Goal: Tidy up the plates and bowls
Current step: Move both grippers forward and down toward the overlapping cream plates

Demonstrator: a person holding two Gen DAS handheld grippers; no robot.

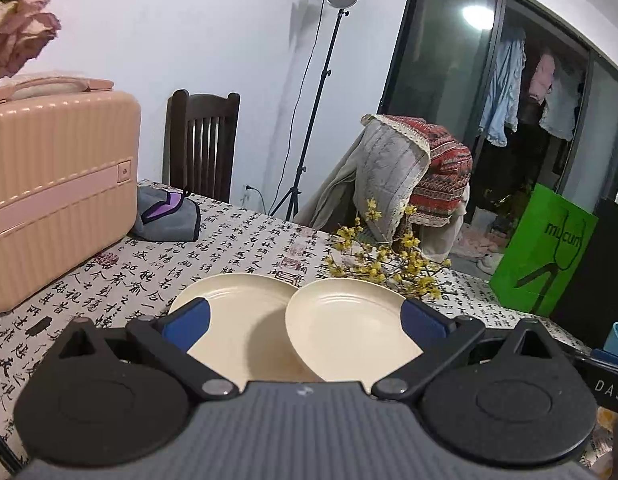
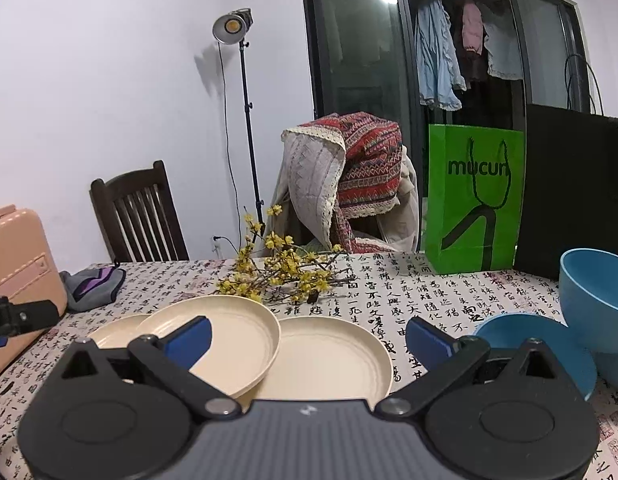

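Plates (image 2: 245,336) sit overlapped mid-table, blue bowls (image 2: 589,300) off right; look light, stiff, kinda slick, so I'd pinch a raised rim; left gripper (image 1: 305,322) and right gripper (image 2: 307,338) both spread, holding nothing.

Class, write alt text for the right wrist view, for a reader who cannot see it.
An open right claw hovers over three overlapping cream plates on a calligraphy-print tablecloth. Blue dishes sit to the right; yellow flower sprigs and a green paper bag lie beyond.
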